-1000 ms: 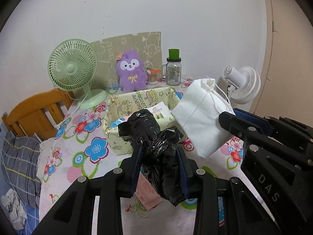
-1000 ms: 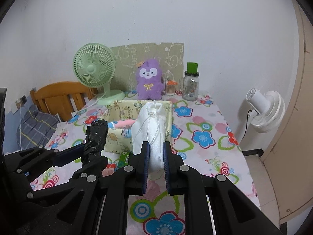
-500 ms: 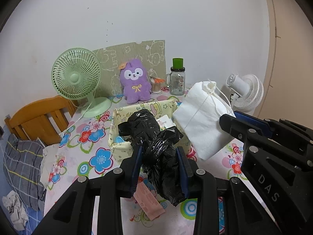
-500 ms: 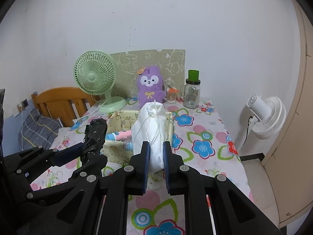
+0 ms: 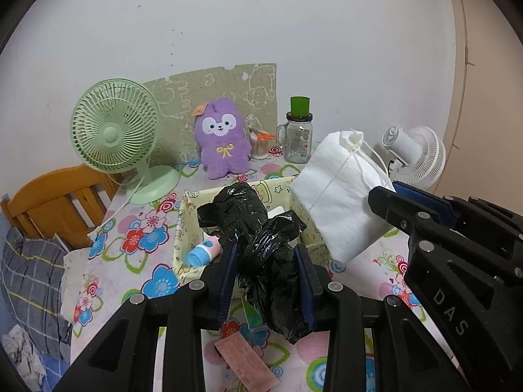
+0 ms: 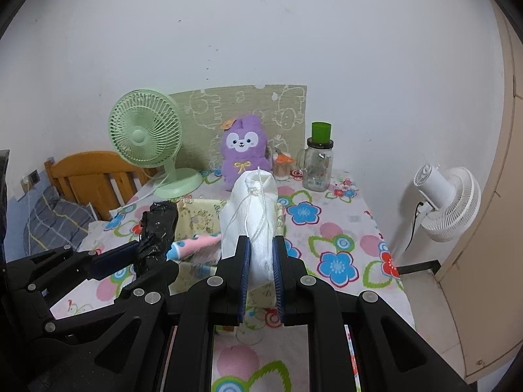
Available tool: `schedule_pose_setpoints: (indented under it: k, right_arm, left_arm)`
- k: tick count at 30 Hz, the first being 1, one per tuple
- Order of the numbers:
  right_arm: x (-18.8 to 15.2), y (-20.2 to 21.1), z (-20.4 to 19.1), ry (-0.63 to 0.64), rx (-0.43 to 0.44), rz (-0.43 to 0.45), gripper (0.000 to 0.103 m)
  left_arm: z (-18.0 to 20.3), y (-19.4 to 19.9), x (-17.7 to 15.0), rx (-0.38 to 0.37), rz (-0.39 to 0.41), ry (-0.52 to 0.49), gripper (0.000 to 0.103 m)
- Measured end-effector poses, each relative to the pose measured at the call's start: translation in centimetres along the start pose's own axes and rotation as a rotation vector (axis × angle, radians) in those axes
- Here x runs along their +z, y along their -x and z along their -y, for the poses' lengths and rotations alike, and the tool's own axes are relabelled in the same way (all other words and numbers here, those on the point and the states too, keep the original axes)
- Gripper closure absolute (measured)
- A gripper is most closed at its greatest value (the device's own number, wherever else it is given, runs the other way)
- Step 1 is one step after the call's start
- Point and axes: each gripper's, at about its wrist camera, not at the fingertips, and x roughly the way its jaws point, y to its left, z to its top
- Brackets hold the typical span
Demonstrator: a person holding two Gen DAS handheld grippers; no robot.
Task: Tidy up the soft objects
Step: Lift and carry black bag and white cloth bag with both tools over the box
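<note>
A crumpled black plastic bag (image 5: 261,254) is being gripped between the pads of the left gripper (image 5: 266,281), while a white drawstring pouch (image 6: 253,225) is being pinched in the right gripper (image 6: 260,271). Both bundles are being carried, slightly higher than a second ago, toward the yellow fabric bin (image 5: 189,228) just ahead, so the drop-off is judged close. "DAS" is being shown in pale letters on the right gripper's frame beside the left one. Print on the pink slip (image 5: 245,362) beneath cannot be read.
</note>
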Motion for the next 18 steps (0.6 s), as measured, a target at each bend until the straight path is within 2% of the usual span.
schedule_pose_setpoints:
  k: [18]
  right_arm:
    - [2.4, -5.9, -0.2, 0.013, -0.021, -0.022, 0.086]
  left_arm:
    - [-1.3, -6.1, 2.5, -0.002, -0.032, 0.000, 0.068]
